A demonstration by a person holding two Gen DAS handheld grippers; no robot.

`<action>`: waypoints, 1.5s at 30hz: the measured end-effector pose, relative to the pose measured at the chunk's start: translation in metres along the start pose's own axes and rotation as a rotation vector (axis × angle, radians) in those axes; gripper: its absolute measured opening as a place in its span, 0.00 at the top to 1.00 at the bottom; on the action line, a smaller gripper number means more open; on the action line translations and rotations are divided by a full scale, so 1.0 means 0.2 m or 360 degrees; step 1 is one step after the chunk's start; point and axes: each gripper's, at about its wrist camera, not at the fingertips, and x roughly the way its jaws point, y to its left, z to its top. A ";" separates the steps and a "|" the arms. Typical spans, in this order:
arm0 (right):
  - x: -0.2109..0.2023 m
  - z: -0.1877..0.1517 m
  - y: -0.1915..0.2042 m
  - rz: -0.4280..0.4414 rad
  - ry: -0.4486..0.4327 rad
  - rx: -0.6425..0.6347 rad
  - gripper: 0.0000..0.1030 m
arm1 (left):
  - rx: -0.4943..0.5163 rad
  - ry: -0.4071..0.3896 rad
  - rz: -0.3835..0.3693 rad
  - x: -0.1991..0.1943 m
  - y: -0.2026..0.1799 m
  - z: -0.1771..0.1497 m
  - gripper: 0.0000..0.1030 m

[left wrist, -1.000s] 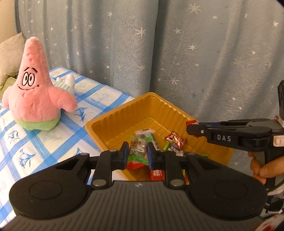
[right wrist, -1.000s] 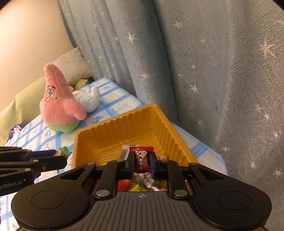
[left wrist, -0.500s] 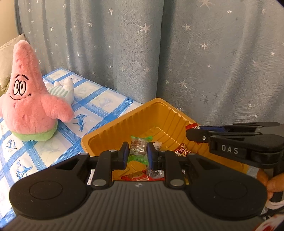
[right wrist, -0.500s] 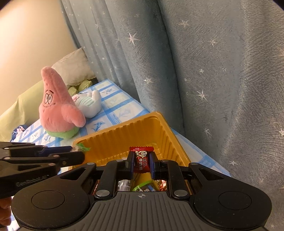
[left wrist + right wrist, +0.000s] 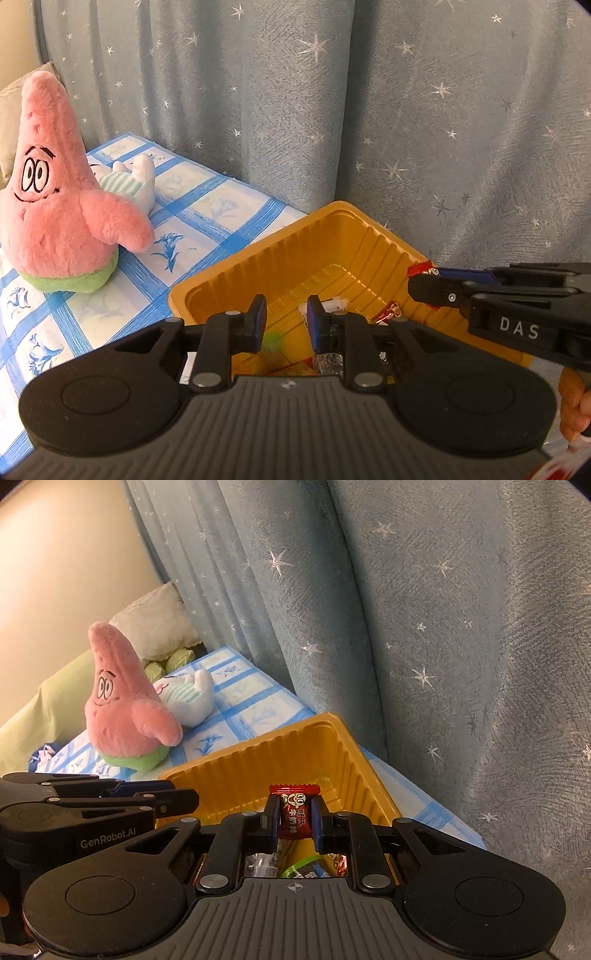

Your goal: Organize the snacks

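Right gripper (image 5: pixel 294 821) is pinching a red wrapped candy (image 5: pixel 293 818) between its pads, wrapper upright, hovering just above the near part of the yellow tray (image 5: pixel 258 764). Left gripper (image 5: pixel 284 323) is spread with nothing between the fingers; a blurred green smear (image 5: pixel 274 339) sits just below the gap, probably a green-wrapped snack dropping or lying in the tray, can't tell which from the motion blur. Tray floor under both tools already holds a loose pile of wrapped snacks (image 5: pixel 325 360): red, clear and green wrappers, mostly hidden behind the gripper bodies. In the left view the right gripper comes in from the right side over the tray's rim, red wrapper end just visible at its tip. Step in hand, as I read it: dropping snacks into the tray, left side's release looks done, right side's release not yet done. Next move calls for the right jaws to part while the candy is over the tray interior, clear of the ribbed wall so it doesn't bounce out; the left then needs another loose snack, none visible outside the tray in these views. Beyond the tray: blue-checked cloth (image 5: pixel 207 206), pink star plush (image 5: pixel 55 206) with a small white plush (image 5: pixel 136 181) behind it, well apart from the tray, then the star-print curtain (image 5: pixel 332 110).
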 end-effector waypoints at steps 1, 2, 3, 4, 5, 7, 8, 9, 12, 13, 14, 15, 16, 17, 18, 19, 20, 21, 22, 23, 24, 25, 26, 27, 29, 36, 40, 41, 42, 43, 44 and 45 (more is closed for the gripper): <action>0.00 0.00 0.00 0.0000 0.0001 0.0001 0.83 | 0.0000 0.0002 -0.0001 -0.01 0.00 0.00 0.80; -0.01 0.00 0.00 0.0000 0.0003 0.0001 0.83 | -0.0002 0.0004 -0.0002 -0.01 0.01 -0.01 0.80; -0.01 0.00 0.00 0.0002 0.0003 0.0001 0.83 | -0.0009 0.0004 -0.0004 -0.02 0.02 -0.01 0.80; -0.01 0.00 0.00 0.0004 0.0003 -0.0001 0.83 | -0.0017 0.0004 -0.0008 -0.03 0.03 -0.02 0.80; -0.01 0.00 0.00 0.0005 0.0003 -0.0004 0.83 | -0.0027 0.0003 -0.0014 -0.04 0.04 -0.02 0.80; -0.01 0.00 -0.01 0.0004 0.0007 -0.0008 0.83 | -0.0051 0.0001 -0.0021 -0.06 0.06 -0.03 0.80; -0.01 0.01 -0.01 0.0005 0.0010 -0.0008 0.83 | -0.0060 0.0001 -0.0025 -0.07 0.07 -0.04 0.80; 0.00 0.01 -0.01 0.0005 0.0012 -0.0008 0.83 | -0.0066 0.0000 -0.0026 -0.08 0.07 -0.04 0.79; 0.02 0.02 -0.01 0.0006 0.0019 -0.0008 0.83 | -0.0078 -0.0004 -0.0016 -0.11 0.09 -0.05 0.74; 0.02 0.02 -0.01 0.0006 0.0021 -0.0008 0.82 | -0.0082 -0.0006 -0.0013 -0.12 0.09 -0.05 0.74; 0.03 0.03 0.00 0.0006 0.0025 -0.0009 0.83 | -0.0088 -0.0008 -0.0012 -0.12 0.10 -0.06 0.74; 0.04 0.03 0.00 0.0007 0.0029 -0.0009 0.83 | -0.0096 -0.0008 -0.0009 -0.13 0.10 -0.06 0.74; 0.05 0.03 0.00 0.0008 0.0033 -0.0007 0.82 | -0.0101 -0.0007 -0.0006 -0.14 0.11 -0.06 0.74; 0.06 0.04 0.00 0.0006 0.0037 -0.0004 0.82 | -0.0106 -0.0006 -0.0004 -0.14 0.11 -0.07 0.74; 0.08 0.04 0.01 0.0002 0.0041 -0.0005 0.82 | -0.0111 -0.0006 -0.0001 -0.15 0.12 -0.07 0.74; 0.09 0.05 0.01 -0.0005 0.0040 -0.0007 0.82 | -0.0115 -0.0005 0.0002 -0.15 0.12 -0.08 0.73; 0.10 0.05 0.01 -0.0011 0.0030 -0.0009 0.82 | -0.0118 -0.0003 0.0003 -0.16 0.12 -0.08 0.73; 0.11 0.05 0.01 -0.0014 0.0026 -0.0007 0.82 | -0.0121 -0.0003 0.0005 -0.16 0.13 -0.08 0.73; 0.11 0.06 0.00 -0.0009 0.0023 0.0005 0.82 | -0.0124 -0.0003 0.0008 -0.17 0.13 -0.09 0.72; 0.12 0.06 0.00 -0.0003 0.0020 0.0024 0.81 | -0.0126 -0.0002 0.0010 -0.17 0.13 -0.09 0.71; 0.12 0.06 -0.01 0.0004 0.0018 0.0049 0.79 | -0.0126 -0.0003 0.0012 -0.18 0.13 -0.09 0.68; 0.13 0.07 -0.02 0.0018 0.0013 0.0066 0.69 | -0.0127 -0.0005 0.0016 -0.19 0.13 -0.09 0.67; 0.12 0.07 -0.03 0.0030 0.0008 0.0079 0.57 | -0.0129 -0.0006 0.0018 -0.19 0.13 -0.10 0.66; 0.11 0.07 -0.03 0.0028 -0.0004 0.0089 0.53 | -0.0133 -0.0005 0.0015 -0.19 0.13 -0.10 0.66; 0.09 0.07 -0.03 0.0011 -0.0030 0.0092 0.50 | -0.0141 -0.0003 0.0007 -0.20 0.13 -0.11 0.66; -0.01 0.02 -0.03 0.0010 -0.0003 0.0117 0.34 | -0.0124 0.0008 -0.0012 -0.25 0.09 -0.15 0.56; -0.09 -0.03 -0.02 0.0002 -0.0013 0.0122 0.28 | -0.0126 0.0016 -0.0021 -0.28 0.07 -0.17 0.52; -0.11 -0.04 -0.02 0.0001 -0.0014 0.0127 0.27 | -0.0128 0.0021 -0.0027 -0.29 0.07 -0.18 0.52; -0.13 -0.05 -0.02 0.0000 -0.0017 0.0129 0.26 | -0.0129 0.0022 -0.0030 -0.30 0.06 -0.19 0.52; -0.15 -0.07 -0.02 -0.0003 -0.0022 0.0128 0.25 | -0.0127 0.0020 -0.0031 -0.32 0.06 -0.19 0.50; -0.18 -0.08 -0.02 -0.0009 -0.0025 0.0126 0.24 | -0.0124 0.0019 -0.0027 -0.33 0.06 -0.20 0.49; -0.20 -0.09 -0.01 -0.0016 -0.0026 0.0123 0.23 | -0.0122 0.0018 -0.0021 -0.35 0.06 -0.20 0.48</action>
